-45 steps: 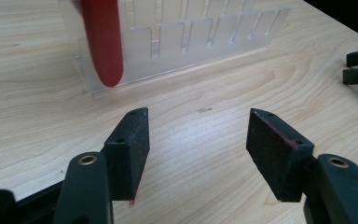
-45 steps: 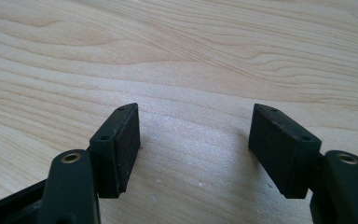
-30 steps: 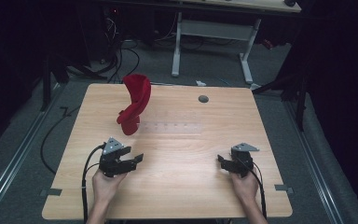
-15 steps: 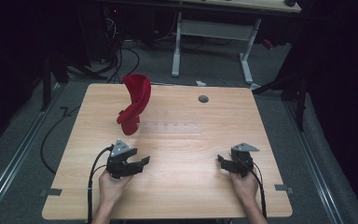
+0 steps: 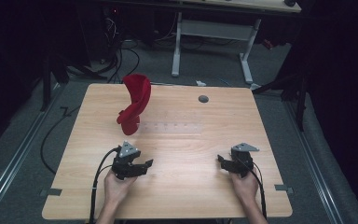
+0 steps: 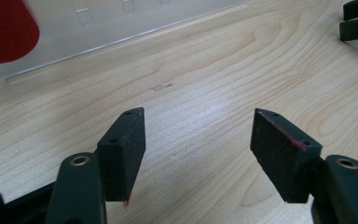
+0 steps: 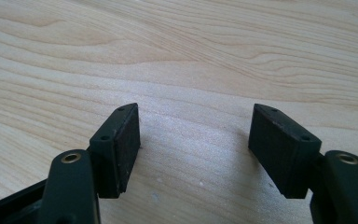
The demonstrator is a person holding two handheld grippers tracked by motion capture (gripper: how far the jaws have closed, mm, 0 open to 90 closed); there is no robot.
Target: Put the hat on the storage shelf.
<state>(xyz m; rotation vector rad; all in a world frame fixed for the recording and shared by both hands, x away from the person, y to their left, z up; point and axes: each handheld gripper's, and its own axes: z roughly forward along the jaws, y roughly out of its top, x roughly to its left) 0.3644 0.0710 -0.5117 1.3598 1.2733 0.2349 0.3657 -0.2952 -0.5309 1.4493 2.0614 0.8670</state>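
While the right gripper [image 5: 229, 164] rests with fingers released, the left gripper [image 5: 139, 166], fingers also released and holding nothing, has come lower and nearer the counter [image 5: 186, 149] edge, away from the red cloth [image 5: 134, 103]. I judge grasping has not begun. One cloth stands at the far-left beside one clear strip [image 5: 170, 127]; two grippers.
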